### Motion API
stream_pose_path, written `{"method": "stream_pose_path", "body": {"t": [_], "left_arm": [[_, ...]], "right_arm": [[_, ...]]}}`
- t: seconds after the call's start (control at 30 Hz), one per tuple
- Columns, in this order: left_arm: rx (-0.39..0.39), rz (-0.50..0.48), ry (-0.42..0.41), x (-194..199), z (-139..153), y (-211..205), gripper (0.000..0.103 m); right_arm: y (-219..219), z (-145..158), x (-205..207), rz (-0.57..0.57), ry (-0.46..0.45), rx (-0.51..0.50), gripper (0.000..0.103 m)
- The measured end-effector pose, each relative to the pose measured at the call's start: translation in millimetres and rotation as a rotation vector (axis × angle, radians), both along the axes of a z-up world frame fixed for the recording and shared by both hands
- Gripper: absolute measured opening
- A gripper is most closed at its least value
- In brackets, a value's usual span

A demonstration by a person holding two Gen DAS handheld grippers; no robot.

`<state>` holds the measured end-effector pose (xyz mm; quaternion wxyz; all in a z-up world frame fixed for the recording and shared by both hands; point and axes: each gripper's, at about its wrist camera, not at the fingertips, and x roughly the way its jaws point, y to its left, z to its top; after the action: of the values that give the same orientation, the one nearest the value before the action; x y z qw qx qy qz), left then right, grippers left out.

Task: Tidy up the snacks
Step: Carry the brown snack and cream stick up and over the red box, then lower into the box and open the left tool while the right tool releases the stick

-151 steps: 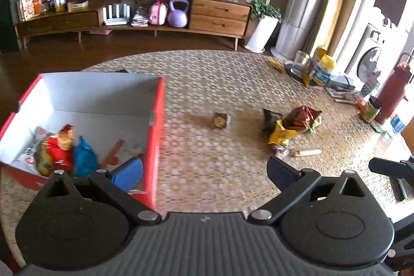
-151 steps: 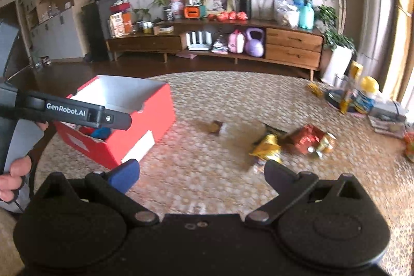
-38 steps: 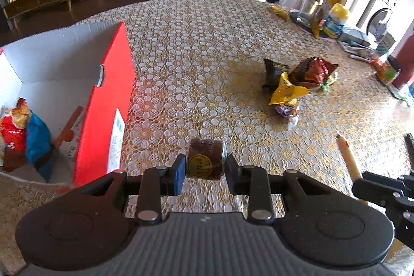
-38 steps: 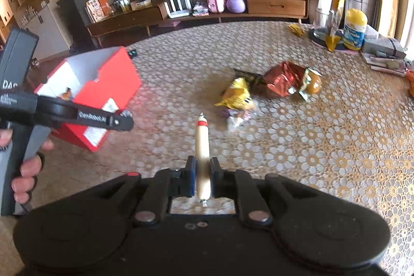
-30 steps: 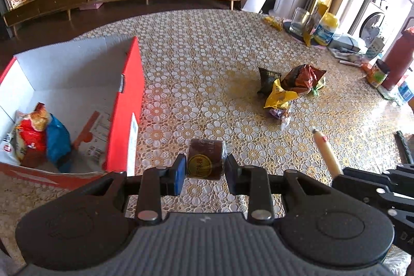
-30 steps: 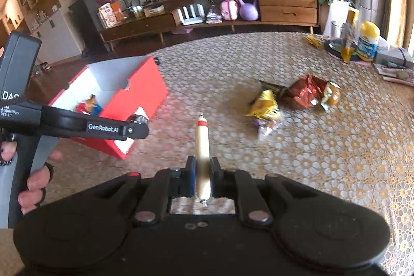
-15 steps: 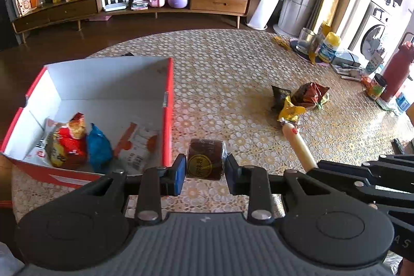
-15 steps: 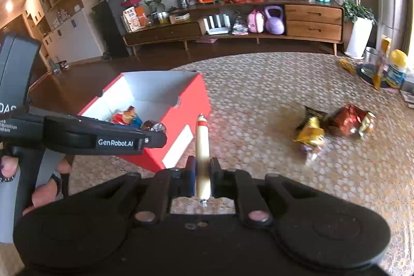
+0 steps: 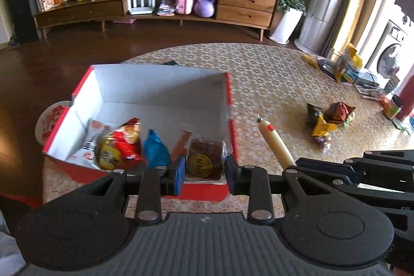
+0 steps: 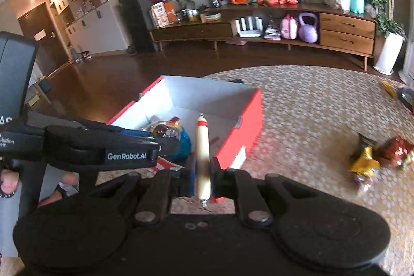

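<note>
Snacks clamped — left tongs (image 9: 204,170) cake (image 9: 205,159), right tongs (image 10: 203,176) sausage (image 10: 202,146).

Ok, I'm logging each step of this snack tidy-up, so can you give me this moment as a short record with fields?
left gripper: shut on a small brown wrapped cake
right gripper: shut on a sausage stick, pointing forward
red box: open, on the table, just ahead of both grippers
in the box: a red snack bag, a blue packet, a flat white packet
left on the table: a small heap of snack bags, right of the box
step: both snacks held, neither dropped in yet
</note>
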<state>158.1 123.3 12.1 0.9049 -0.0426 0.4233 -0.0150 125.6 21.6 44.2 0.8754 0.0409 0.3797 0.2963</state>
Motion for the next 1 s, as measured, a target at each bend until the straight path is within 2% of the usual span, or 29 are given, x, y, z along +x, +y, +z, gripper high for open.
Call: {"method": "stream_pose_path", "body": {"t": [0.33, 0.6, 1.0], "left_arm": [[0.025, 0.093, 0.006, 9, -5, 56, 0.031], [0.037, 0.180, 0.038, 37, -20, 100, 0.031], [0.056, 0.235, 0.066, 91, -43, 122, 0.031]], "right_arm": [[49, -9, 23, 0.018, 0.019, -0.035, 0.009], [74, -25, 51, 0.002, 0.033, -0.085, 0.009], [96, -56, 82, -0.019, 0.077, -0.159, 0.009]]}}
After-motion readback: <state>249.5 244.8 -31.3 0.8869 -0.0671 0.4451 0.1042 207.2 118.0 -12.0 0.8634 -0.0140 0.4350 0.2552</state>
